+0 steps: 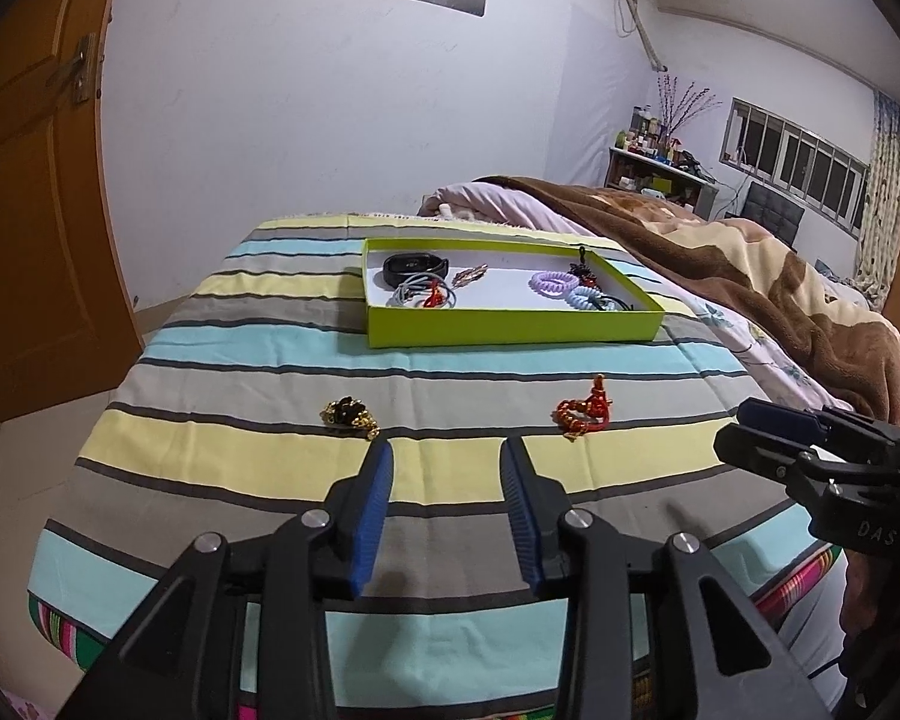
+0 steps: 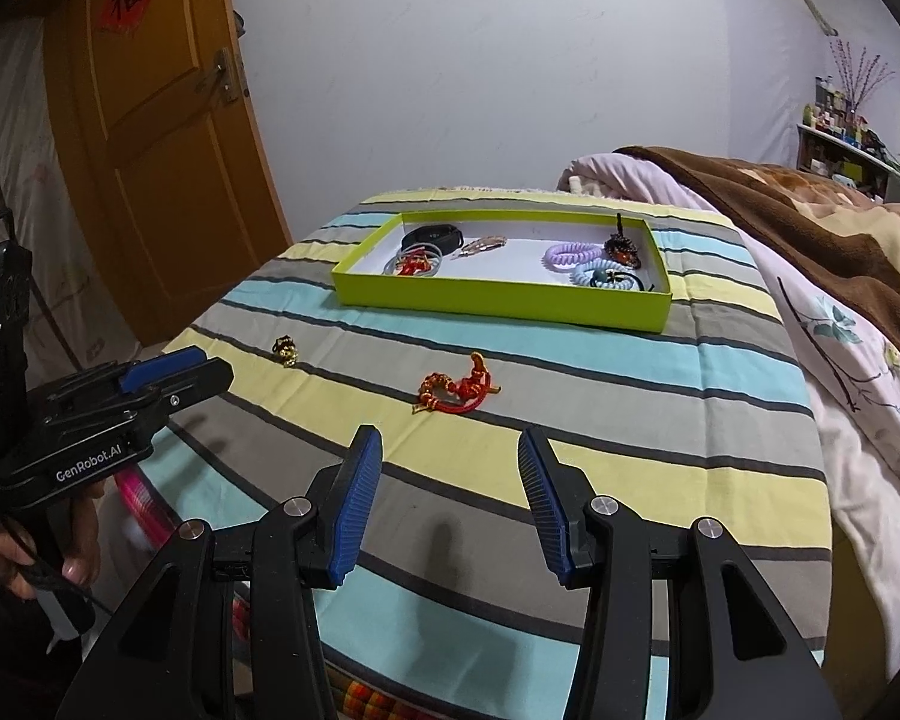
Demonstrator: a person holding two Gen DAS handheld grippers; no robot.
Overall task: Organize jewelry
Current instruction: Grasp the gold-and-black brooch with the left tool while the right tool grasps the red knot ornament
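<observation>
A lime-green tray [image 1: 510,327] [image 2: 498,300] sits on the striped cloth and holds a black band [image 1: 415,266], grey hair ties [image 1: 417,294], purple [image 1: 553,283] and blue coil ties and other pieces. A gold and black piece [image 1: 349,415] [image 2: 285,350] and a red and gold knotted charm [image 1: 585,411] [image 2: 456,387] lie loose on the cloth in front of the tray. My left gripper [image 1: 447,450] is open and empty, just short of and between the two loose pieces. My right gripper [image 2: 450,438] is open and empty, just short of the red charm.
The striped cloth [image 1: 270,462] covers a raised surface with edges at left and front. A bed with a brown blanket [image 1: 720,252] lies to the right. A wooden door [image 2: 150,150] stands at left. A cluttered shelf [image 1: 660,162] is far back right.
</observation>
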